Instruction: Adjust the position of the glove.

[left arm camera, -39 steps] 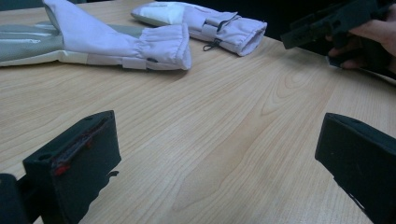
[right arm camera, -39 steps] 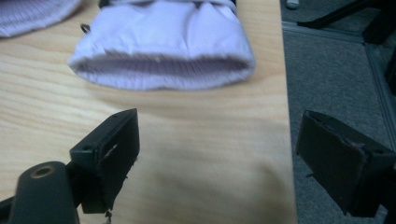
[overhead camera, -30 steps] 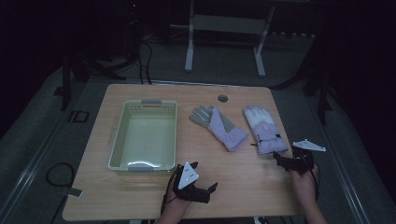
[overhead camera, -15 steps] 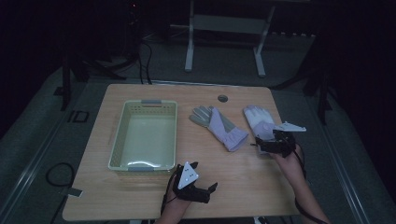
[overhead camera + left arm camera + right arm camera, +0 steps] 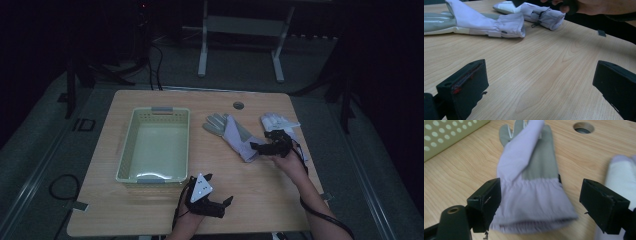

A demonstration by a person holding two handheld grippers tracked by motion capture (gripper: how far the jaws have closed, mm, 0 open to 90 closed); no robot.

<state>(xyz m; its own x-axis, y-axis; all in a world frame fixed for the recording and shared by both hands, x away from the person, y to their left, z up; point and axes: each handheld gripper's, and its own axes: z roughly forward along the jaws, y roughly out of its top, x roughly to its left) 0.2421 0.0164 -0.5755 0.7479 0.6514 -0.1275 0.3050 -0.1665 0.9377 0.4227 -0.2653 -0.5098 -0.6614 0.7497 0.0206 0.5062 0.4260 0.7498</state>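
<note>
Standing bare, the green basket

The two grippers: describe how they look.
Both are black. The left claw carries a grey three-cornered plate dotted with small marks; its pads are blocky, with scuffed red traces. The right claw trails a black cable. Forearms are bare, without sleeves.

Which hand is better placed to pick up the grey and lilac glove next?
Right: the right gripper stands open around the glove's cuff. The left gripper rests by the table's near edge.
</note>
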